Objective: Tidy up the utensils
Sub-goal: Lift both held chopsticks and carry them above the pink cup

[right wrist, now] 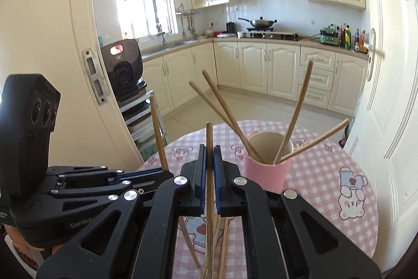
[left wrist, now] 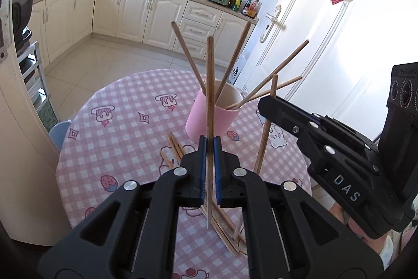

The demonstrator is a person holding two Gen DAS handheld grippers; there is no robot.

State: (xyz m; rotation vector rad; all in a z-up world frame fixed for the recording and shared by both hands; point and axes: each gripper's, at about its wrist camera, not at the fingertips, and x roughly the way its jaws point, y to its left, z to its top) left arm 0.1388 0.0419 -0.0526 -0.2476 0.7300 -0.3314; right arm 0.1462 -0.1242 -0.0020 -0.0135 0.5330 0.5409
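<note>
left claw [left wrist: 209, 141] | chopstick [left wrist: 209, 85] clamped upright | right claw [right wrist: 209, 149] same

Left gripper [left wrist: 209, 141] and right gripper [right wrist: 209, 149] both point toward 12 o'clock, jaws pinched nearly closed, the right one at the left's 3 o'clock.

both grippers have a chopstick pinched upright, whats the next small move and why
Probably carry the left gripper forward until its chopstick stands over the pink cup, then release. The cup is open-topped, already holds several chopsticks, and lies just ahead; the right gripper can follow with its chopstick.
</note>
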